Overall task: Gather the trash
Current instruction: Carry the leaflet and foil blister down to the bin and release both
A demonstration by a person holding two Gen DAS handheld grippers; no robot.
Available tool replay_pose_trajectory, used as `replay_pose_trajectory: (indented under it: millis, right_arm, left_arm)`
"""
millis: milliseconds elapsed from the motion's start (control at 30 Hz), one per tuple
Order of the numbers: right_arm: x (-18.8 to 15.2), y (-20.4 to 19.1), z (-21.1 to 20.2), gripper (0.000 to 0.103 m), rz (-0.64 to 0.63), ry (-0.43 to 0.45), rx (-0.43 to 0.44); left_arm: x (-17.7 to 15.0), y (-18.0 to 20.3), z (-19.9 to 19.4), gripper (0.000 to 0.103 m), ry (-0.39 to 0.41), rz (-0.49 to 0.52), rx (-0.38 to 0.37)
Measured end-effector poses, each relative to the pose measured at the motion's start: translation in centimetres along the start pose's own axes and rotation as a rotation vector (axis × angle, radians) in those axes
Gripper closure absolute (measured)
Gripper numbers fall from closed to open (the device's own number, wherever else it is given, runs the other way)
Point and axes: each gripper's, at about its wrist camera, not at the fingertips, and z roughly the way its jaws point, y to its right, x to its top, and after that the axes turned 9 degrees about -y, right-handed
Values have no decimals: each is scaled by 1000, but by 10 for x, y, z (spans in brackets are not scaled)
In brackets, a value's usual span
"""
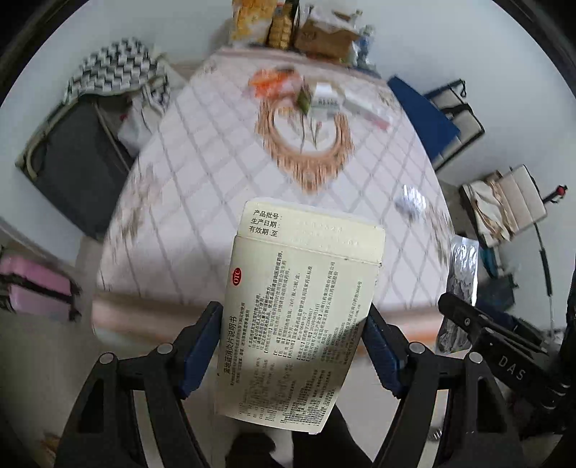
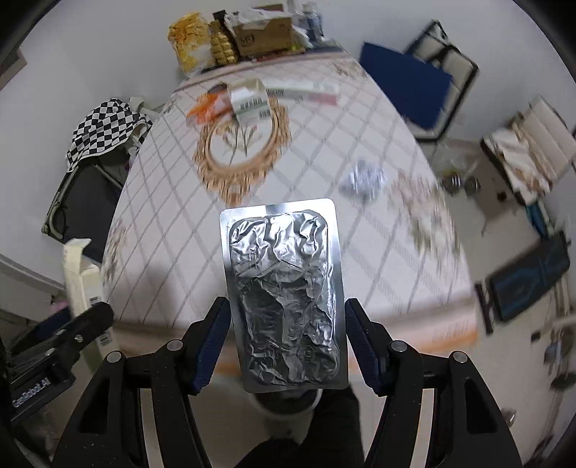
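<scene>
My left gripper (image 1: 293, 309) is shut on a cream medicine box (image 1: 306, 273) printed with black text, its blue pads pressing both sides. A flattened silver blister pack (image 2: 284, 280) stands upright in my right gripper (image 2: 288, 304), which is shut on it. Both are held above the near edge of the table (image 2: 324, 151). Further along the table lie an orange wrapper (image 2: 208, 104), a white carton (image 2: 250, 100), a long flat packet (image 2: 309, 91) and a crumpled foil ball (image 2: 363, 180). The left gripper's box (image 2: 81, 277) shows at the left of the right wrist view.
Snack bags and a cardboard box (image 2: 262, 32) crowd the table's far end. A checkered cloth (image 2: 104, 126) hangs over a chair on the left, and a blue board (image 2: 403, 82) leans at the right. Bags and clutter (image 2: 529, 277) cover the floor on the right. A person's dark trousers (image 2: 316, 432) are below.
</scene>
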Motion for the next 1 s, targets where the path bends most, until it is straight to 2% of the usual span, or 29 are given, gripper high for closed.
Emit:
replay_pose_trajectory:
  millis: [133,267,433,500,633,667,800,1000]
  right_arm:
    - [-69,3,17,37,41,-75,18]
    - [-123,10,49,37,67,-162,31]
    - [-181,30,118,37,111,-289,34]
    - [-203,40,157,37,128,-341,39]
    - [-235,61,239,37,177,-412,72]
    - [-240,65,259,37,188,-423,84]
    - [-256,81,347,37,217,-465,96]
    - [-271,89,447,37,209,-510,71]
  left_arm:
    - [-48,-16,26,30,-110,-21,-50]
    - [-88,-27,65,30,-207,-45,-68]
    - [-127,-46,150,30,-346,-102,-76]
    - [-139,-55,200,30,-403,-135,-81]
    - [-151,-70,282,30,-467,-172,-86]
    - [-155,-75,314,30,-490,-176,-82]
    - [-160,-82,394,30,-547,-154,-67]
    - [-165,-90,467,29,-620,-137,-87]
